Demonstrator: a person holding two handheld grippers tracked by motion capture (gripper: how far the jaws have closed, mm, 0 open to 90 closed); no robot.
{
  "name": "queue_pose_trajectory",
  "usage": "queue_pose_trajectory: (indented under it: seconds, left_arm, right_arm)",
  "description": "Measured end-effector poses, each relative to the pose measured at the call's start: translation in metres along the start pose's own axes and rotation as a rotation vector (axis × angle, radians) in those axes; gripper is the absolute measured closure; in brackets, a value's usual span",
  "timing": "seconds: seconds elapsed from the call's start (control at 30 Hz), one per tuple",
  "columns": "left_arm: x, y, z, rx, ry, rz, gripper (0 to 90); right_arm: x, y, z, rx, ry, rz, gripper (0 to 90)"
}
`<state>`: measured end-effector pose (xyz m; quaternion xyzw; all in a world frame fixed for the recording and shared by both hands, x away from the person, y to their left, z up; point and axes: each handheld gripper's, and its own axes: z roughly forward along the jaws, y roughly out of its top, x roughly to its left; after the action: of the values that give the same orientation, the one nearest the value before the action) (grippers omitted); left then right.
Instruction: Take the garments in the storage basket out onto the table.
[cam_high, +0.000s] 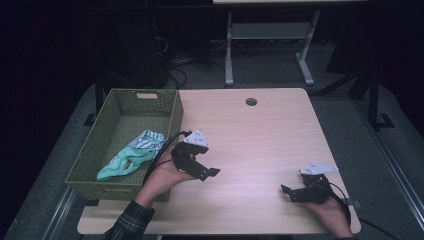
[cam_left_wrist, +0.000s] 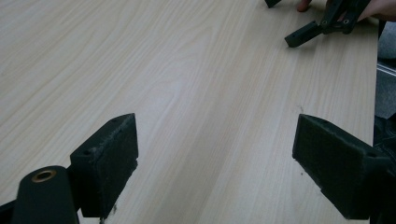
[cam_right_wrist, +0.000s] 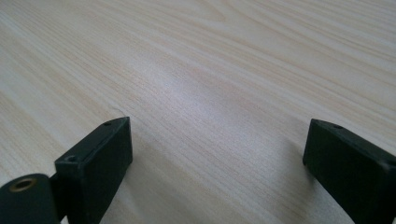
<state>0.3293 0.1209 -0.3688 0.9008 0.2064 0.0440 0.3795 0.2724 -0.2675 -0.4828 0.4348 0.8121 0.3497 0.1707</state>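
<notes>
High view: left tool (cam_high: 209, 172) sits just right of the green basket (cam_high: 172, 117), jaws wide apart, holding nothing. The cloth (cam_high: 131, 155) (teal, striped part at its upper end) lies inside the basket toward its right wall, long axis running diagonally from near-left to far-right. So the cloth lies to the left of the left tool, across the basket wall, while the tool points right, away from it. Right tool (cam_high: 291, 192) is at the near right of the bench (cam_high: 260, 135), well apart from the basket, also spread open and empty. Left is clearly the nearer hand; my read is any reach for the cloth means turning that tool back over the rim.

Left gripper view: both pads (cam_left_wrist: 112, 163) wide apart over bare bench wood, nothing between; right tool (cam_left_wrist: 303, 35) visible far off, top right.

Right gripper view: pads (cam_right_wrist: 100, 161) wide open over bare wood, nothing held. This confirms the jaw gaps, which the high view leaves small and dark.
</notes>
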Motion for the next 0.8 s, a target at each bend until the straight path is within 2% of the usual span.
queue_pose_trajectory:
  seconds: [0.23,0.5,0.63,0.8]
  left_arm:
    - [0.005,0.001,-0.008,0.009,0.000,-0.001,13.6]
    - [0.010,0.000,-0.019,-0.014,0.018,-0.025,13.5]
    - [0.012,0.000,-0.024,-0.007,0.026,-0.017,13.5]
    - [0.016,-0.002,-0.032,-0.017,0.039,-0.027,13.5]
  right_arm:
    - [0.000,0.000,0.000,0.000,0.000,0.000,7.6]
    - [0.000,0.000,0.000,-0.001,0.000,0.001,7.6]
    - [0.000,0.000,0.000,-0.001,0.000,0.002,7.6]
    - [0.000,0.000,0.000,-0.001,0.000,0.002,7.6]
